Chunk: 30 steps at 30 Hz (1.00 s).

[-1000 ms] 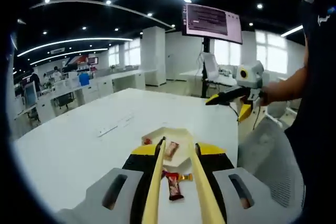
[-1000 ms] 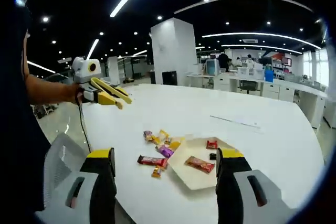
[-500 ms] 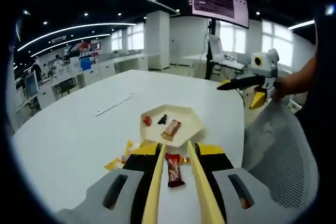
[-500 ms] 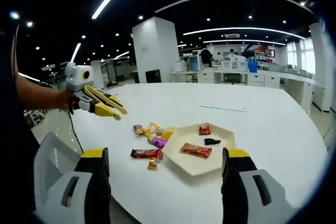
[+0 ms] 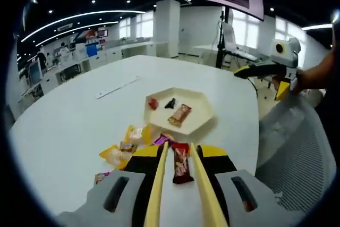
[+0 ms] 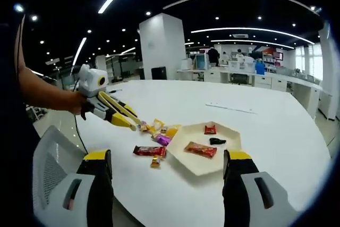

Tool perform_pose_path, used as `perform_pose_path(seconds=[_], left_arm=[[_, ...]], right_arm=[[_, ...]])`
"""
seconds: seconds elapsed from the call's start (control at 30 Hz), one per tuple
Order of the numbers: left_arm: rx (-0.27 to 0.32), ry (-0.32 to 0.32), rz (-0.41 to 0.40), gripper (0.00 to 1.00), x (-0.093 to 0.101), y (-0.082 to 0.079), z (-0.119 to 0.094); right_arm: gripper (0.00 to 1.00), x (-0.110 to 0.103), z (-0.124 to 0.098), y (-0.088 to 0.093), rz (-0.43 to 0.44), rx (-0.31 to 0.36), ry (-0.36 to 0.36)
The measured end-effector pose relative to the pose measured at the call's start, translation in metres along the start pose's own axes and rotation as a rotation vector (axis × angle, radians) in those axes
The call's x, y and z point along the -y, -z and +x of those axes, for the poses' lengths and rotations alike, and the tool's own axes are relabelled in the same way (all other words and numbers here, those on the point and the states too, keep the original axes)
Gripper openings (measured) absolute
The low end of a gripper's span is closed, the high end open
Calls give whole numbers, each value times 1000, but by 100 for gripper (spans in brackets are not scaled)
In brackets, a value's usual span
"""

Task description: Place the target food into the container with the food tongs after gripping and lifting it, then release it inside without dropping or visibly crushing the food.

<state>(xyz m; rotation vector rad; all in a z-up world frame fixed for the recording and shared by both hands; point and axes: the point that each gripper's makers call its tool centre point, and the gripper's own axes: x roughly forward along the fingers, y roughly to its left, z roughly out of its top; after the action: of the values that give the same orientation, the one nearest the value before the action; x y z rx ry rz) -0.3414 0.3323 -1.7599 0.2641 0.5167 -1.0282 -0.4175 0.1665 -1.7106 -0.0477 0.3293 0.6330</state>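
- The red-wrapped bar [image 5: 181, 162] lies flat on the white table [image 5: 69, 126], outside the tray, just short of its near edge; in the left gripper view it sits between the two yellow tongs [image 5: 179, 184], and whether they touch it cannot be told.
- In the right gripper view the same bar [image 6: 150, 151] lies left of the tray, with the tong tips [image 6: 127, 122] well short of it, over the loose sweets.
- The left gripper [image 5: 179, 155] points forward and down at the table, its jaws close together around the tongs' arms, which stand slightly parted.
- A bare forearm [image 6: 45, 93] reaches in from the left, the hand wrapped round that gripper's handle.
- The right gripper [image 6: 167, 155] is held level above the table edge, its jaws spread wide with nothing between them.
- The pale hexagonal tray [image 5: 201, 126] holds another red bar [image 5: 179, 114], a small red sweet [image 5: 153, 103] and a dark one [image 5: 170, 103].
- Loose yellow and purple sweets [image 5: 125, 147] lie beside the tray.
- A mesh chair back [image 5: 300, 158] stands at the table's side.
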Motion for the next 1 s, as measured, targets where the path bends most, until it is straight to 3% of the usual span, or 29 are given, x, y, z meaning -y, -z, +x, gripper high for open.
perform_pose_path(seconds=[0.07,0.2,0.4,0.5,0.57,0.6,0.73,0.83,0.93,1.0], left_arm=[[-5,26,-23,23,3,5,7],[-53,2,-25,23,0,16,19],[-90,18,-45,23,3,26,34],[-114,-26,5,24,1,31,40],[-113,-9,-14,24,3,32,43],[-130,-39,-1,24,0,35,44],[-166,-45,25,24,1,40,49],[-166,-34,4,24,3,43,51],[-153,-43,-21,24,2,44,51],[-156,-37,-28,24,2,43,50]], right_arm=[[85,0,0,0,-2,-2,4],[84,1,-1,1,-2,-1,8],[83,2,-1,1,13,1,6],[83,6,-3,0,30,8,16],[82,6,-3,1,33,9,20],[82,6,-3,1,33,8,20],[82,5,-2,1,29,4,15],[80,5,-2,1,36,7,15],[73,4,-3,3,47,-3,5],[74,4,-3,2,47,4,6]])
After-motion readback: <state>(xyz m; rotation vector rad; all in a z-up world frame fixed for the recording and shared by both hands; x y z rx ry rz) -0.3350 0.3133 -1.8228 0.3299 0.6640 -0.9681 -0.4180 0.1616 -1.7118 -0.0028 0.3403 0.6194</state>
